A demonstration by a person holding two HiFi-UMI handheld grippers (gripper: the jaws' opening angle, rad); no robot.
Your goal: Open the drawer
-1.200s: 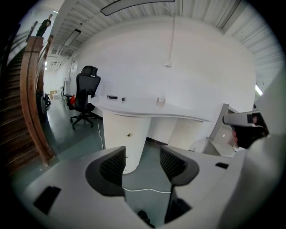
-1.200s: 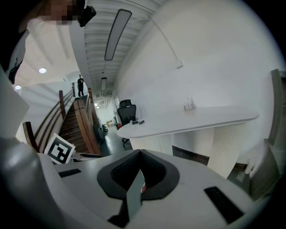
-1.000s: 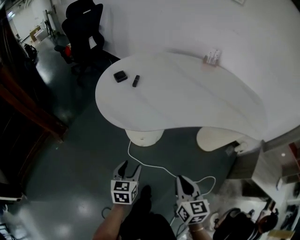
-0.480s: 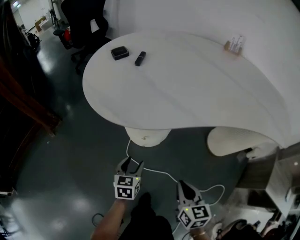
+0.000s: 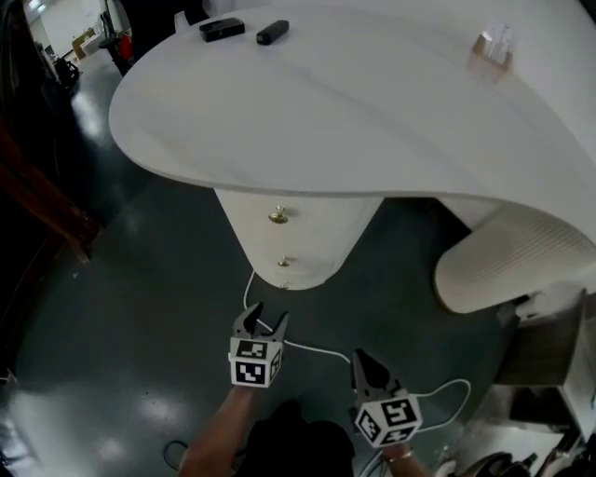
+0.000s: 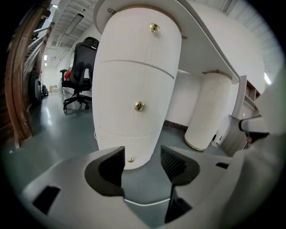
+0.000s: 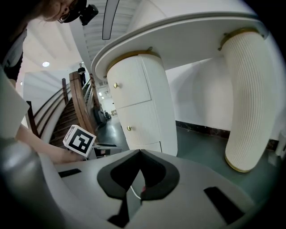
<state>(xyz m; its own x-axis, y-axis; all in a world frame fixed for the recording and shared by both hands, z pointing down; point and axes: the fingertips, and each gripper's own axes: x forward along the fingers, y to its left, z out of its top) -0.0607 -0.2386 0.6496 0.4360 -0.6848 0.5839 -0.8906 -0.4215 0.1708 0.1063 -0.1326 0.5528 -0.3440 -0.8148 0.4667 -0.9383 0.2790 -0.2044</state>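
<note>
Fingers (image 6: 111,170) of my left gripper (image 6: 142,162) stand wide apart. Between them I see only floor and a stretch of white cable (image 6: 143,203). My right gripper (image 7: 140,153) has its jaws pressed together at the tips, gripping nothing.

For print, what I can make out is the black-and-white square pattern on each marker cube (image 5: 252,362); the left one also shows in the right gripper view, beside a person's hand (image 7: 42,150).

The drawers sit in a white rounded pedestal (image 5: 298,233) under the curved white desk (image 5: 372,112). Their fronts lie flush with the pedestal, one above another, each with a small brass knob. From the left gripper view, the bottom knob (image 6: 130,159) shows right in the gap between the jaws, low on the pedestal. The middle knob (image 6: 139,106) is straight above it and the top knob (image 6: 154,28) is higher up, just under the desk. The pedestal is ahead of the left gripper and apart from it, nothing touching.

From the head view, the right gripper is lower and further right, further back from the pedestal than the left one. In its own view the drawers lie up and to the left of the closed tips.

A ribbed white leg (image 5: 507,265) stands to the right of the pedestal. Two small dark things (image 5: 222,29) lie on the far edge of the desk. A black office chair (image 6: 80,76) stands beyond.
</note>
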